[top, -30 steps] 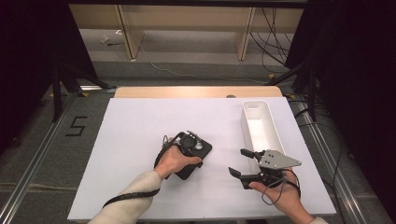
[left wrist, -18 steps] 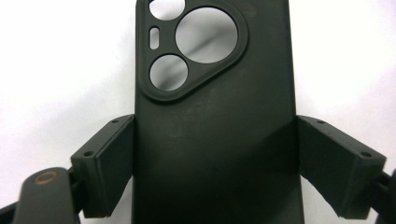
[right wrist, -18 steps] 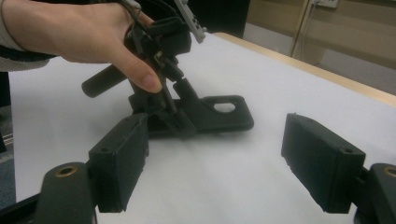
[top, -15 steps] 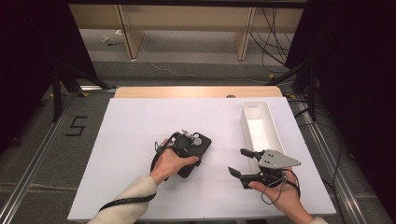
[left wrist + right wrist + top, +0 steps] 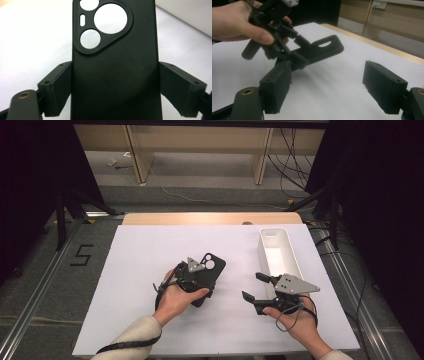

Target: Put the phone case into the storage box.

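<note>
A black phone case (image 5: 210, 269) with round camera cut-outs is held in my left gripper (image 5: 196, 276), slightly above the white table (image 5: 135, 270). In the left gripper view the case (image 5: 115, 75) stands between the two pads (image 5: 58, 87), which press on its long sides. My left gripper (image 5: 116, 85) is shut on it. My right gripper (image 5: 251, 286) rests to the right of the case, open, with nothing between its jaws. The right gripper view shows its pads (image 5: 384, 87) wide apart over bare table, and the case (image 5: 322, 50) tilted up in the other hand (image 5: 237, 20).
A long white bin (image 5: 278, 251) stands at the table's right side, just beyond the right gripper. A wooden strip (image 5: 210, 218) edges the table's far side. Metal rails run along both sides on the floor.
The left hand has lifted the phone case and carried it a little away and to the right; its camera end now points up and away. The right gripper has stayed put.
</note>
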`<state>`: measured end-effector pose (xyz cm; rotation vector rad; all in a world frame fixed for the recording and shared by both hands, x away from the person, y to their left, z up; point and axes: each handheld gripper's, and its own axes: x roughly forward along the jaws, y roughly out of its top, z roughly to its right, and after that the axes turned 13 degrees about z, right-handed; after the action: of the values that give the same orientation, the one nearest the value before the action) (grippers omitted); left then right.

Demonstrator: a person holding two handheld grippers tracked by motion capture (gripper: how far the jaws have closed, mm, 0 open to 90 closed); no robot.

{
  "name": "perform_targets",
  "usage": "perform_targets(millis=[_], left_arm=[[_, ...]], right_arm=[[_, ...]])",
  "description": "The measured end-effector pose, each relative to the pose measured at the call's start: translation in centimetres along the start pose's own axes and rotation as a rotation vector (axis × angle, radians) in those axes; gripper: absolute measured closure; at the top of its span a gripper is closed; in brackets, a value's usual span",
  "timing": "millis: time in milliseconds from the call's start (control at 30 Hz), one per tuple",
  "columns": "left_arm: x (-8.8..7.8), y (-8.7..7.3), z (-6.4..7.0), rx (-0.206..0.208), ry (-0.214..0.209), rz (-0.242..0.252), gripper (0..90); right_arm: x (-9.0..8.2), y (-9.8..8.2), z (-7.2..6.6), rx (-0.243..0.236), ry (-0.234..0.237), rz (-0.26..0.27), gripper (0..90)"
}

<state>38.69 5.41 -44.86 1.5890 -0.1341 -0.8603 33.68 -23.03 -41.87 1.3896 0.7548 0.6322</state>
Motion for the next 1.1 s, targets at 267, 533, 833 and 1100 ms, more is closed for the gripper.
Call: perform_targets(millis=[267, 533, 833, 1100], left_arm=[[-1.2, -0.1, 1.0, 0.026, -0.011, 0.048, 15.3], [-2.6, -0.5, 2.2, 0.074, -0.02, 0.106, 15.3], [-2.8, -0.5, 3.3, 0.114, -0.037, 0.134, 15.3], [-2.8, -0.5, 3.6, 0.135, -0.043, 0.139, 15.3]], right_arm=[[2.5, 1.9, 1.3, 0.044, -0.024, 0.016, 25.3], [5.8, 2.9, 2.5, 0.121, -0.026, -0.022, 27.2], [8.9, 3.1, 2.3, 0.181, 0.0, -0.096, 32.8], [10.9, 3.0, 2.2, 0.238, 0.033, -0.158, 36.5]])
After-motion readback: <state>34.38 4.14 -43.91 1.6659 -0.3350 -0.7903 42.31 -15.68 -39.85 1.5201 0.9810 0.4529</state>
